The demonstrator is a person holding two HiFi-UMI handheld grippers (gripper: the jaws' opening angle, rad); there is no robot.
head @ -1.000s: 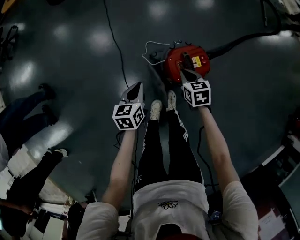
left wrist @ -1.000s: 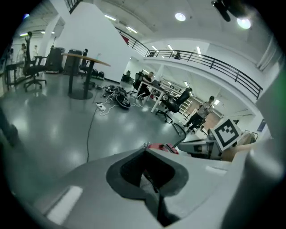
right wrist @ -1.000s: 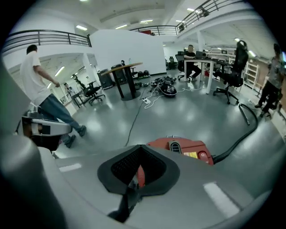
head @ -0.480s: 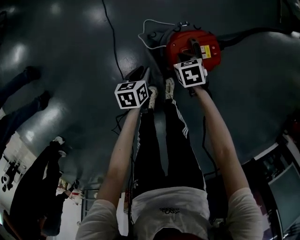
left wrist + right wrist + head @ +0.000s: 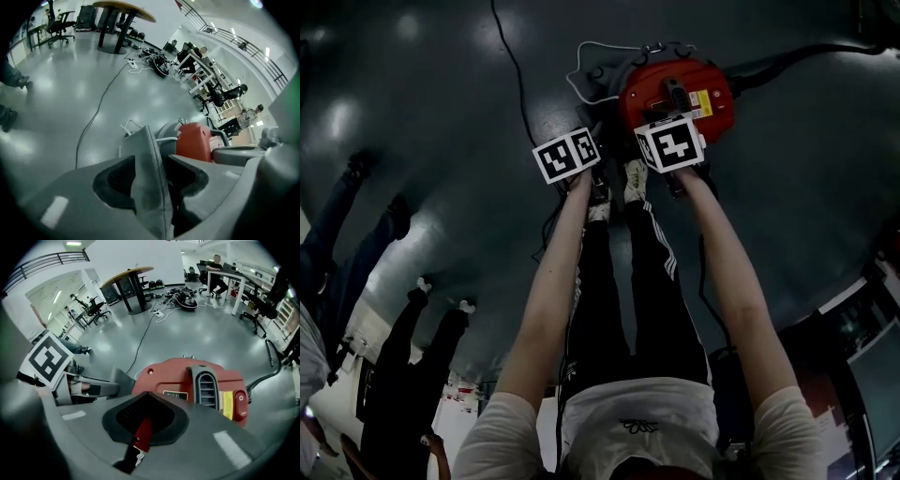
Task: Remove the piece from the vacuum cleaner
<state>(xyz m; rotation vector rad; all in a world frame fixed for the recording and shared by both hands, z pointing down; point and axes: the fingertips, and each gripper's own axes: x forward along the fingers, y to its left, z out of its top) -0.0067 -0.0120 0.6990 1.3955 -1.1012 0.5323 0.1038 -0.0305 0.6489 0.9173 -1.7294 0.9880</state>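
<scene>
No word, brand or number is reading clearly anywhere. Right of centre in the right gripper view, a yellow label (image 5: 227, 405) is sitting on the red top of the vacuum cleaner (image 5: 164, 376), its print showing too small to read. A dark plate (image 5: 175, 394) left of it is carrying equally illegible lines. The red switch (image 5: 240, 405) is bearing a small pale mark. In the head view's upper middle, one marker cube (image 5: 567, 155) and a second marker cube (image 5: 670, 145) are displaying black-and-white square codes, not letters. A wordless flower-like emblem (image 5: 636, 426) is showing on the white shirt (image 5: 591, 412).
</scene>
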